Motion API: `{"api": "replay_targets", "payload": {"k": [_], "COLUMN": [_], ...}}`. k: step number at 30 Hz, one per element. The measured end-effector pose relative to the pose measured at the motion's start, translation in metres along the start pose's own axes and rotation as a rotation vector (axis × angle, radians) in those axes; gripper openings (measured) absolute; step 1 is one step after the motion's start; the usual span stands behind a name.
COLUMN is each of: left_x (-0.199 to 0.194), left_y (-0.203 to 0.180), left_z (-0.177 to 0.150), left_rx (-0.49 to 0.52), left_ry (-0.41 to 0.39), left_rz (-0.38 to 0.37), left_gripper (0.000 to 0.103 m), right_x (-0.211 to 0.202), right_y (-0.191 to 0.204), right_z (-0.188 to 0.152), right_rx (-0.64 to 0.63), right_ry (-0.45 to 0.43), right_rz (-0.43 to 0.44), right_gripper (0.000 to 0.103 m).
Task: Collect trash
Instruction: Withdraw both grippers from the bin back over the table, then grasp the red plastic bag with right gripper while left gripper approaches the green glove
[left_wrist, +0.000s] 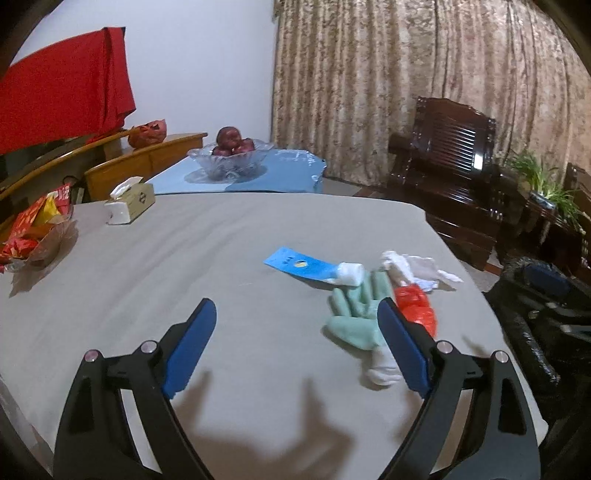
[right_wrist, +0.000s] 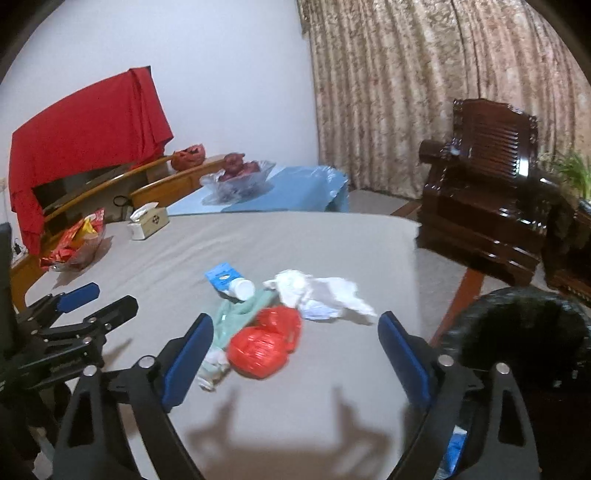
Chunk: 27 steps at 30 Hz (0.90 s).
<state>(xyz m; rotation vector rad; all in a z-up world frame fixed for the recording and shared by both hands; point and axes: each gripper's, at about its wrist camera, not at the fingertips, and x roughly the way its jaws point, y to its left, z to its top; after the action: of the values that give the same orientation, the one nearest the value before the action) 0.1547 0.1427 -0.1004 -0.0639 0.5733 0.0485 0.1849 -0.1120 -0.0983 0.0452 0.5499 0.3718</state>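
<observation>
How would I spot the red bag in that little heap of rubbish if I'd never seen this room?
Start at the grey table and find the small heap of rubbish near its right edge. The crumpled red plastic bag lies at the near side of that heap, against a pale green glove, with crumpled white tissue behind it. It is the heap's only bright red, shiny thing.
</observation>
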Motion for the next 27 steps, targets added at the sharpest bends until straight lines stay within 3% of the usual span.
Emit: {"api": "replay_targets", "payload": {"k": [6, 13, 15, 18, 27], "left_x": [0.01, 0.02, 0.022, 0.025, 0.028], "left_y": [0.012, 0.02, 0.02, 0.019, 0.005], "left_z": [0.001, 0.0, -0.001, -0.003, -0.007], "left_rx": [-0.01, -0.023, -0.028, -0.03, -0.023], "left_ry": [0.003, 0.018, 0.022, 0.029, 0.04], "left_rz": [0.009, 0.009, 0.008, 0.003, -0.023], "left_gripper": [0.086, 0.086, 0.086, 0.086, 0.086], "right_x": [0.047, 0.074, 0.077, 0.084, 0.073], "right_y": [0.012, 0.016, 0.015, 0.016, 0.01], "right_z": [-0.011, -0.028, -0.028, -0.027, -0.023], "right_rx": [0.016, 0.032, 0.039, 0.043, 0.039], "right_ry": [0.082, 0.163, 0.178, 0.204, 0.188], "right_rz": [-0.003, 0.01, 0.024, 0.058, 0.062], "right_gripper": [0.08, 0.071, 0.067, 0.048, 0.039]}}
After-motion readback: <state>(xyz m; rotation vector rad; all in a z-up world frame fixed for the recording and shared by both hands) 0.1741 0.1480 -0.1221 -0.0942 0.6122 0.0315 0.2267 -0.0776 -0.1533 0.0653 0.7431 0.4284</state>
